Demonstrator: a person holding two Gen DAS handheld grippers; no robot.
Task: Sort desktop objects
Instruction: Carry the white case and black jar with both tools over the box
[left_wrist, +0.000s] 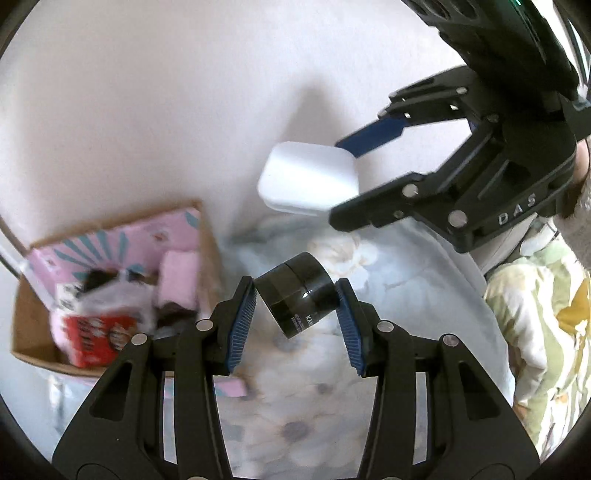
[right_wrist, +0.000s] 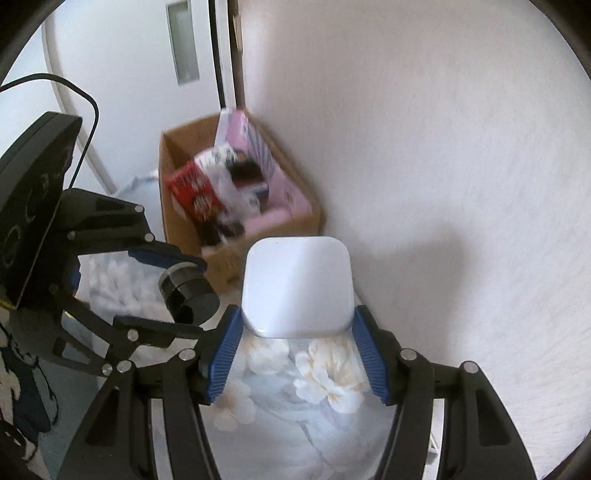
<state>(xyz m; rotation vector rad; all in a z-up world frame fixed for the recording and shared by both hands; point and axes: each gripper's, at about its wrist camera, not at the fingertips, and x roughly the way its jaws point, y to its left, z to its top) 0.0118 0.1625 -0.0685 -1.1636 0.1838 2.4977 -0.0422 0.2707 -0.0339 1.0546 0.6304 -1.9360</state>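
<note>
- Clamping a black jar (left_wrist: 295, 297), the left gripper (left_wrist: 295, 314) is holding it off the floral cloth (left_wrist: 295, 406); the blue pads (left_wrist: 242, 325) are pressing on opposite sides of its round wall, which I judge suits carrying it toward the box.
- Tilting in that grip, the jar is lying with its axis slanted, one flat end facing up and to the far right, the other down toward the camera; printed lettering is showing on the near lower rim, too small to read.
- Gripping a white case (right_wrist: 297, 286), the right gripper (right_wrist: 297, 325) is pinching its near edge between both pads, so most of the case is sticking out ahead of the fingers.
- Lying nearly flat, the case is showing its broad rounded-square face upward, its thin edge toward the camera; its longer run is pointing away toward the box, as far as the fisheye lets me judge.
- Sitting on the cloth against the wall (right_wrist: 443, 147), the cardboard box (right_wrist: 240, 254) is lying beyond both grippers, far and left of the case.
- Filling the box already are a red packet (right_wrist: 192, 192), pink items and dark things too blurred to name, so it looks like the sorting target.
- Hovering near the box, both loads seem ready for dropping in; neither is over the opening yet.
</note>
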